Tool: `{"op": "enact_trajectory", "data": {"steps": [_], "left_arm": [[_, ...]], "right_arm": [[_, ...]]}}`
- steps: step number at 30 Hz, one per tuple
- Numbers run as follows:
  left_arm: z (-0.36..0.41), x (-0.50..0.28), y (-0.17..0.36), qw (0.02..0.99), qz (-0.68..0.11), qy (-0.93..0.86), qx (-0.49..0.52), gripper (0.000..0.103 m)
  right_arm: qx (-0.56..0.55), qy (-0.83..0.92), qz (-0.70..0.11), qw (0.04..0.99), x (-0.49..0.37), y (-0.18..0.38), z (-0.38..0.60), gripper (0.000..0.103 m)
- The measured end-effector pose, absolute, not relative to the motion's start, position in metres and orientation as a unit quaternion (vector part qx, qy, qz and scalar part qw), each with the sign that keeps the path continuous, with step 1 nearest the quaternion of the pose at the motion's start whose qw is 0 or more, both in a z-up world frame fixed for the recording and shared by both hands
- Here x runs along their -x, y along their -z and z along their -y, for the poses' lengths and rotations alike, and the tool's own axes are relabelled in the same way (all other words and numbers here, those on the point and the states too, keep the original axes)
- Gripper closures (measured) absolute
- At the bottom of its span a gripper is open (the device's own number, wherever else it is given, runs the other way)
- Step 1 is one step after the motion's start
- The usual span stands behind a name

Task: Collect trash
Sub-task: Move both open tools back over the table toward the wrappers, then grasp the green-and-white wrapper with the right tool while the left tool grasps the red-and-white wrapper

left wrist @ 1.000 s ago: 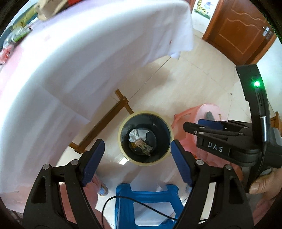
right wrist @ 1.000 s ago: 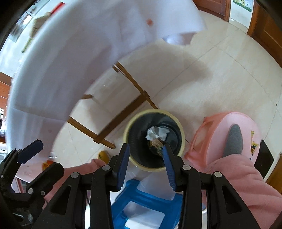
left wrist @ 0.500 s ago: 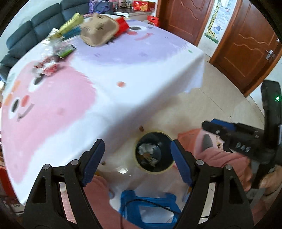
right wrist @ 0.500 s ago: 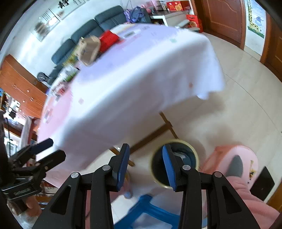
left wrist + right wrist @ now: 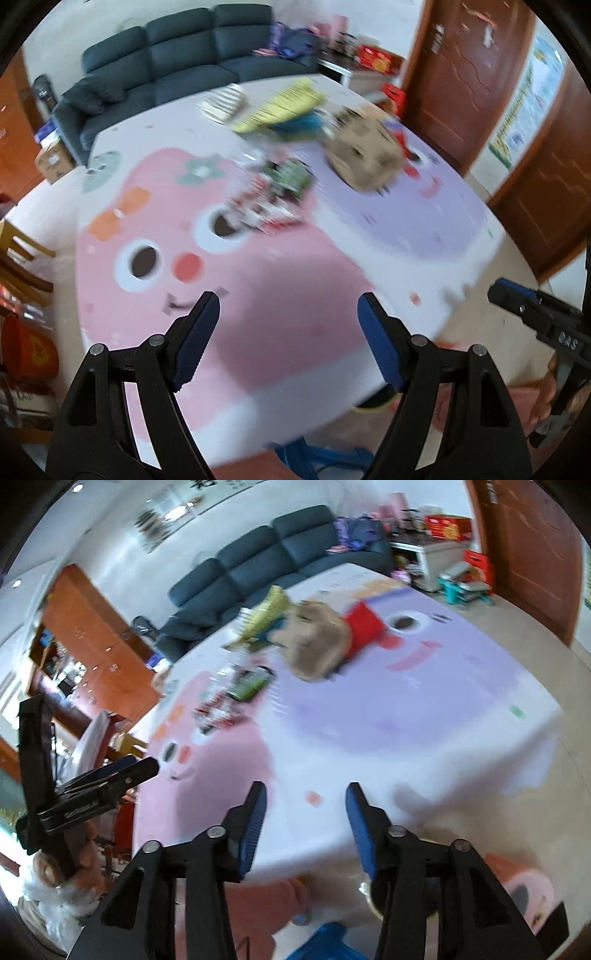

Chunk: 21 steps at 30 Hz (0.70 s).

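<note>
Left gripper (image 5: 288, 325) spread, empty; right gripper (image 5: 303, 812) has just been opening (nothing between). Take the wrapper pile (image 5: 271, 199) at twelve o'clock, pinching low.

Dark sofa (image 5: 177, 55), wooden door (image 5: 461, 74)

trash: wrappers (image 5: 273, 195) | brown carton (image 5: 364, 158) | yellow packet (image 5: 280, 105) | scattered on tablecloth, blurred

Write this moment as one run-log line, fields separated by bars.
left gripper: open, empty | right gripper: jaws just opening, empty | wrappers, cardboard box: on table
</note>
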<state>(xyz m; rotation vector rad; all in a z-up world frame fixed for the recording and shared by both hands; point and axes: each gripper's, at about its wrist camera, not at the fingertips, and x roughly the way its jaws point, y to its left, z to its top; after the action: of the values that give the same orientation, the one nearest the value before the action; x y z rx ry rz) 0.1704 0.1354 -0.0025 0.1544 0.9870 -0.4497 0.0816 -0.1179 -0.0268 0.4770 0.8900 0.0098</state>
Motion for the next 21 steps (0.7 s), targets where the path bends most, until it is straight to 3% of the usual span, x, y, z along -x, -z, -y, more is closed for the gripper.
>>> {"op": "enact_trajectory", "data": {"steps": [8, 21], "left_arm": [[-0.181, -0.227, -0.008, 0.862, -0.464, 0.193, -0.070, 0.028], [-0.144, -0.271, 0.026, 0.841, -0.472, 0.239, -0.111, 0.028]], "right_arm": [[-0.208, -0.051, -0.432, 0.876, -0.187, 0.014, 0.059, 0.050], [-0.257, 0.012, -0.500, 0.827, -0.317, 0.091, 0.066, 0.050]]}}
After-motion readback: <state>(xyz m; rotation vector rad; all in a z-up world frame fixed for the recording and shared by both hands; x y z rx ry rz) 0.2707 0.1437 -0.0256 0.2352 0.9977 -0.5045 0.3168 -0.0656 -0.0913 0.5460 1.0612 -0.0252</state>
